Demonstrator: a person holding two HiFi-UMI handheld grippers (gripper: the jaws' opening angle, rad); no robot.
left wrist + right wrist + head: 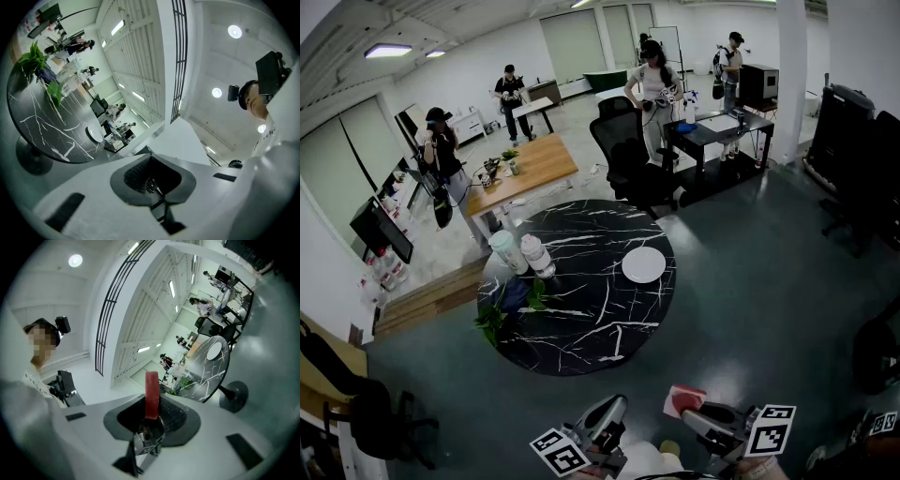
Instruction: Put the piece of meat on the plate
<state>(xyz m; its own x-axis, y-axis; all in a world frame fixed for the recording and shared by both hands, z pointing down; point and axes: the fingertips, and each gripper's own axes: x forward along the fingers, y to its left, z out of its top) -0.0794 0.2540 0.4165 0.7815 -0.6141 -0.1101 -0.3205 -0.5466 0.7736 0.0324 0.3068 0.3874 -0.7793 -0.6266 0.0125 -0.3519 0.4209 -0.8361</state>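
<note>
A flat red piece of meat (683,401) (151,393) stands upright between the jaws of my right gripper (696,414) (152,417), which is shut on it. The white plate (643,264) (213,351) (95,134) lies empty near the right edge of a round black marble table (581,319), well ahead of both grippers. My left gripper (607,414) (153,177) hangs beside the right one at the bottom of the head view, its jaws together with nothing between them. Both grippers are far short of the table.
On the table's left side stand two white containers (508,251) and a green plant (502,314). Black office chairs (633,159) stand behind the table. Beyond them are a wooden table (534,169), a dark desk (712,131) and several people.
</note>
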